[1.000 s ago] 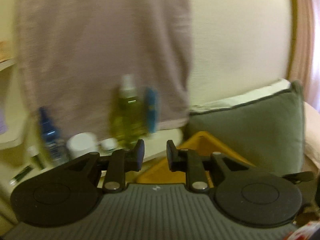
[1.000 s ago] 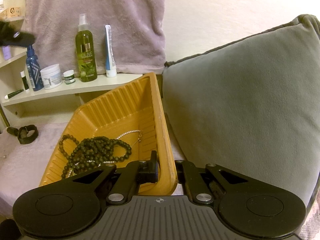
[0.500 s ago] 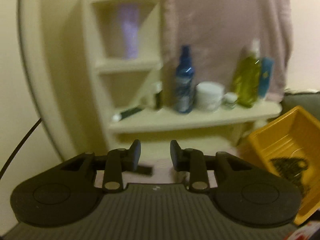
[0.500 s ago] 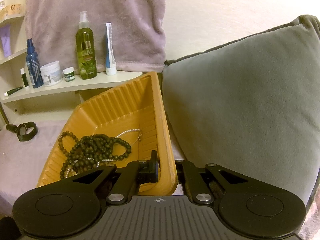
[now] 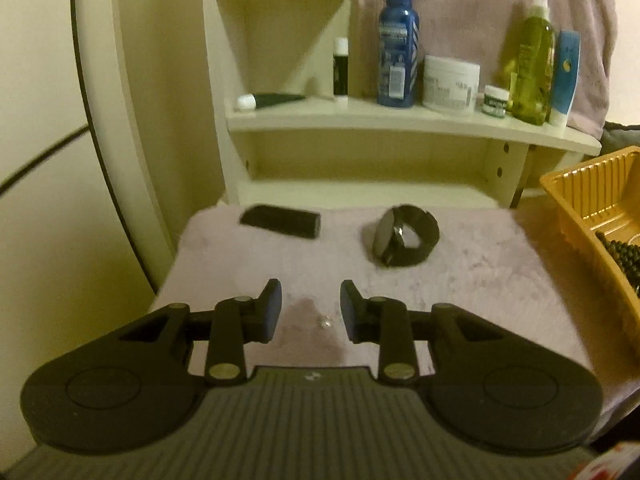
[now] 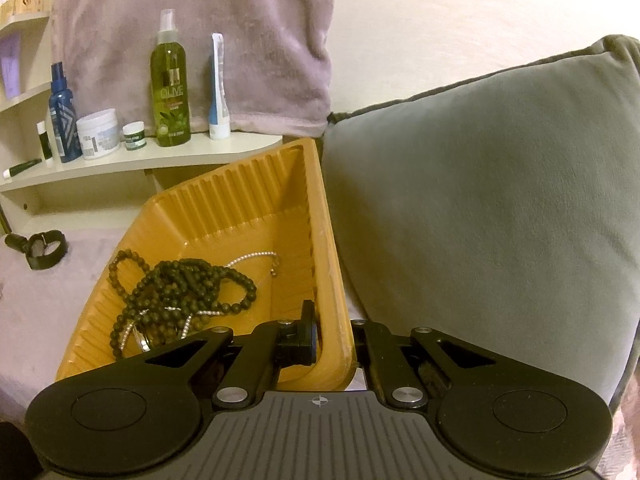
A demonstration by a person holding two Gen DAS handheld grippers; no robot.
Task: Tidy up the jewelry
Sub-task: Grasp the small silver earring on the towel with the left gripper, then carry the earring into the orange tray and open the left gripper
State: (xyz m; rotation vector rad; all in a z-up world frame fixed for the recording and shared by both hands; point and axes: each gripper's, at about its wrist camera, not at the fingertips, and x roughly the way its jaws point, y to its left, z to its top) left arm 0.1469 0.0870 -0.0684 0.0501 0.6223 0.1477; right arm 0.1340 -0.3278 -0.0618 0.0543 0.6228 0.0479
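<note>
My right gripper point(image 6: 334, 334) is clamped on the near rim of the orange tray point(image 6: 240, 200), one finger inside the wall and one outside. I judge this grip steadies the tray, which is tipped against the grey cushion point(image 6: 480, 200), so that pieces can be dropped in.

My left gripper point(image 5: 310, 306) has its jaws parted, having just been opening, with nothing held. A small pale bead or stud point(image 5: 325, 323) lies on the mauve cloth point(image 5: 480, 280) directly between the fingertips; the pads are clear of it. I take it as the next pickup.

Beyond it on the cloth rest a black watch point(image 5: 404, 240) and a flat black case point(image 5: 280, 222), well apart from each other.

Tray contents: a heap of dark beaded strands point(image 6: 180, 292) and a thin pale chain point(image 6: 256, 257). The far half of the tray floor is bare.
</note>
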